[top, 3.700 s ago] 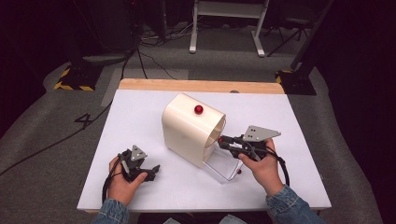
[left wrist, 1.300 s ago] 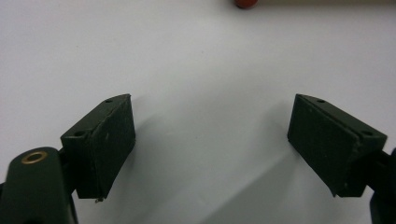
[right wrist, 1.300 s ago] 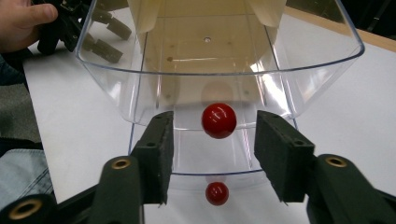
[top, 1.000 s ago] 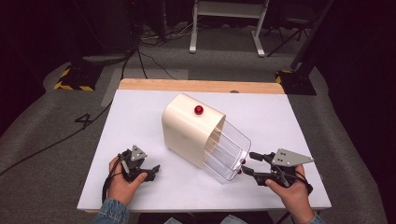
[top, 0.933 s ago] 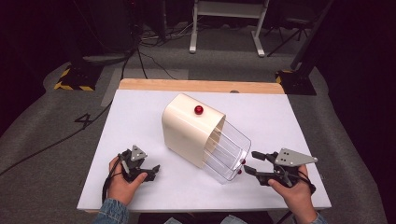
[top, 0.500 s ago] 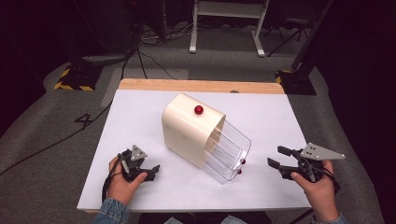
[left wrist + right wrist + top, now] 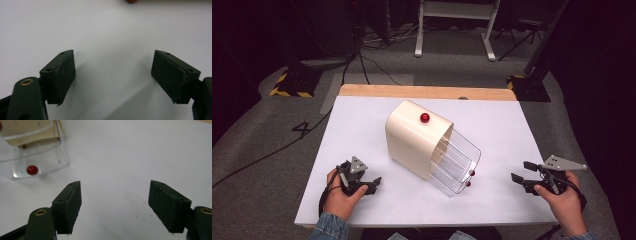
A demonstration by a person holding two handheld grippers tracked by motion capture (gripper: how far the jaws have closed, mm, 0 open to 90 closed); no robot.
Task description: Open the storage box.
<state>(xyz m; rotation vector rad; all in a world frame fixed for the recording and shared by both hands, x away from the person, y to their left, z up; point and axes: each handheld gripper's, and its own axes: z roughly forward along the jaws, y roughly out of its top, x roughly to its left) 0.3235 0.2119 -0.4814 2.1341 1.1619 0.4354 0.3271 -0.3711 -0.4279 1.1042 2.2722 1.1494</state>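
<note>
A big white table top [image 7: 362, 125] takes up the middle of the high view, with a strip of light wood [image 7: 427, 92] along its far edge. In the middle of the frame sits a cream, rounded plastic box [image 7: 414, 137] with a small red round knob [image 7: 425, 118] on its top. A clear plastic drawer [image 7: 457, 162] sticks out of the box toward the lower right of the frame, and two little red knobs [image 7: 470, 178] show on its front end. At the lower left of the frame a hand [image 7: 341, 197] holds the left black two-jaw gripper [image 7: 373, 183], which rests low on the white top, well apart from the box. In the left gripper view its jaws stand wide apart with only bare white table between them, so it grips nothing; a bit of something red [image 7: 131, 1] peeks in at the top edge. At the lower right of the high view another hand [image 7: 564, 200] holds the right black two-jaw gripper [image 7: 520, 172], which has a grey three-cornered plate [image 7: 563, 163] on top. It is near the right edge of the table, well apart from the drawer. In the right gripper view its jaws are also spread wide and hold nothing, and the clear drawer front with one red knob [image 7: 32, 170] shows in the upper left of that frame.
</note>
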